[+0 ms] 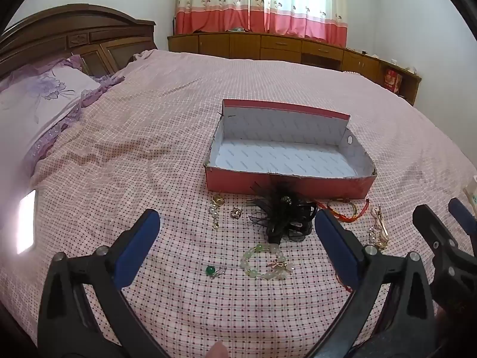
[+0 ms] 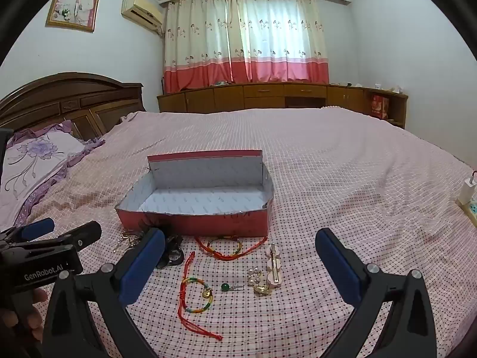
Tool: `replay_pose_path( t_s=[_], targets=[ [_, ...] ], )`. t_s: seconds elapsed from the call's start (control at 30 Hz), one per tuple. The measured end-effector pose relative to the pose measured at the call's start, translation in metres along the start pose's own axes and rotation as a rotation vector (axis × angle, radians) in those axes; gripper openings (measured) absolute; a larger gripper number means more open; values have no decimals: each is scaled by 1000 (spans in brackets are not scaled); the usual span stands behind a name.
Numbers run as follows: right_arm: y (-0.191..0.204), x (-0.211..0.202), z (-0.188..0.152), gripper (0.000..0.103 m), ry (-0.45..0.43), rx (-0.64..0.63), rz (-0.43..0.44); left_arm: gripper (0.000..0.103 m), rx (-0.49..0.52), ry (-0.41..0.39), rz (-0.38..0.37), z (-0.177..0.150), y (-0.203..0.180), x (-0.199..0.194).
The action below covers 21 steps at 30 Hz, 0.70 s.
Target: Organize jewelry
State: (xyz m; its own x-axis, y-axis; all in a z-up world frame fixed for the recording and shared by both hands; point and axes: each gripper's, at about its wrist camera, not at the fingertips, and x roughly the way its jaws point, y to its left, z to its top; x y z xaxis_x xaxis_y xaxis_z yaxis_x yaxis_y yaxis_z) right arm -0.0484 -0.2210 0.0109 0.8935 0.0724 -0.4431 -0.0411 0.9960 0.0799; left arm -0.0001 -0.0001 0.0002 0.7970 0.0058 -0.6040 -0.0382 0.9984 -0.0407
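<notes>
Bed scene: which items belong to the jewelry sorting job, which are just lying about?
Job:
red box, open and empty
pale green bead bracelet
green bead earring
black feather hairpiece
rainbow cord bracelet
red cord bracelet
gold clip
pearl earring

Lying about:
pillow
power strip
lit phone

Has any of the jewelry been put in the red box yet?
No, the red box shows only its bare white lining, and the bracelets and other pieces lie on the bedspread in front of it.

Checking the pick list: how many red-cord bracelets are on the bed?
2: one red cord bracelet just before the box, one rainbow-beaded cord bracelet nearer the right gripper. Others may hide behind gripper fingers.
</notes>
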Motion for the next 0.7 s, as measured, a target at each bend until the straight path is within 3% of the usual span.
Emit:
replay_pose_path(
  t_s=[0.7],
  targets=[
    [1, -2, 2, 103, -4, -14, -1, 97, 2, -7, 7, 2, 5, -2]
  ],
)
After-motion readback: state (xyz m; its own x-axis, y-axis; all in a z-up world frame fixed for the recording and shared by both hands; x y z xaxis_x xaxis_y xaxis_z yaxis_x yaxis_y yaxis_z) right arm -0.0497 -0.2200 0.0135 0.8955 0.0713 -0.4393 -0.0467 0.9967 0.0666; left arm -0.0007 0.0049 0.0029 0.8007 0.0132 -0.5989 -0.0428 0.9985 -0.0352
